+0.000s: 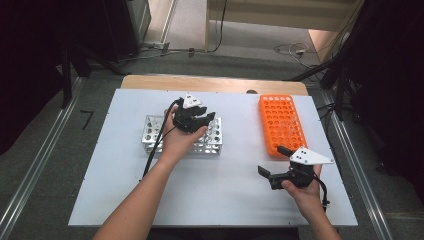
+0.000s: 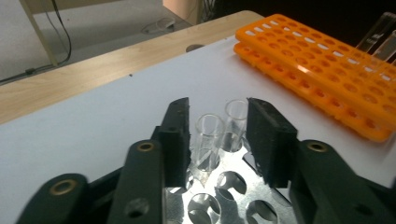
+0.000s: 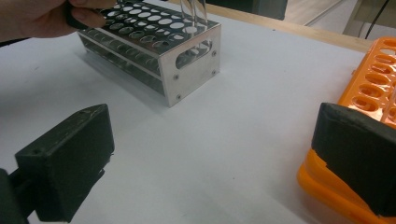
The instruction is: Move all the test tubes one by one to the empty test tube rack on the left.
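Note:
A metal tube rack stands left of centre on the white board, with my left gripper over its right end. In the left gripper view the jaws stand apart around two clear glass tubes. One tube is close to the left pad and the other is nearer the right pad. Both stand upright in the rack, and neither pad presses on them. The right gripper view catches the rack and the tubes. My right gripper is wide open near the front, holding nothing.
An orange rack with many empty holes lies at the right of the white board, close to my right gripper. A wooden table edge runs behind the board. Cables lie on the floor beyond.

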Action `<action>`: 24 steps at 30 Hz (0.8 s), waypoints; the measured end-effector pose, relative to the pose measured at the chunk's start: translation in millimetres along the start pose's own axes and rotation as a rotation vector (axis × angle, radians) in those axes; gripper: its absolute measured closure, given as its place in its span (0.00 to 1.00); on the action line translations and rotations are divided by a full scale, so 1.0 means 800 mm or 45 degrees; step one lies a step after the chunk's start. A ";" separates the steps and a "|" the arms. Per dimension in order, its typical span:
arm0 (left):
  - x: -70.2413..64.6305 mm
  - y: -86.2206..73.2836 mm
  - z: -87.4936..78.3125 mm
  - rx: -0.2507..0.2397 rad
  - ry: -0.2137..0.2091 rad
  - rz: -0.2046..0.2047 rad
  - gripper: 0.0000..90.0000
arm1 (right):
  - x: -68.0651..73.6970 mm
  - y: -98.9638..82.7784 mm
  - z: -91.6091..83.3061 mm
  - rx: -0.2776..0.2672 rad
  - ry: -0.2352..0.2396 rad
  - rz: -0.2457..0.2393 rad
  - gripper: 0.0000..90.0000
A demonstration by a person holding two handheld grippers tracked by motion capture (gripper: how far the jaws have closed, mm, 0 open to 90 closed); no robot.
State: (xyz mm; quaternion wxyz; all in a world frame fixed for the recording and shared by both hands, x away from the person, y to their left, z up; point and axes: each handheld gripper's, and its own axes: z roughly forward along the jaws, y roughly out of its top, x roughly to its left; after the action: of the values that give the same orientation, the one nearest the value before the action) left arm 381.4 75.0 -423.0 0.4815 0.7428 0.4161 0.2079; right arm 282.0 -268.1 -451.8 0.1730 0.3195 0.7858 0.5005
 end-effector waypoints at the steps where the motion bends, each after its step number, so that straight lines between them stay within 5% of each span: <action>1: 0.000 0.000 -0.003 -0.008 -0.019 -0.021 0.55 | -0.001 0.000 0.000 -0.001 0.000 -0.002 0.00; 5: -0.002 -0.003 -0.021 -0.060 -0.066 -0.050 0.40 | -0.003 0.000 -0.001 -0.003 -0.006 -0.003 0.00; 12: -0.015 -0.011 -0.051 -0.115 -0.106 -0.029 0.20 | -0.008 0.001 -0.002 -0.007 -0.023 0.011 0.00; 24: -0.030 -0.040 -0.082 -0.132 -0.143 -0.029 0.02 | -0.031 0.004 -0.003 -0.017 -0.072 0.033 0.00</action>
State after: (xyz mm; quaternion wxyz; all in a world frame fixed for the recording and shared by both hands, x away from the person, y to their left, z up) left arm 307.4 97.2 -419.9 0.5443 0.7226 0.3855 0.1817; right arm 299.7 -285.8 -449.3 0.1908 0.3425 0.7730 0.4988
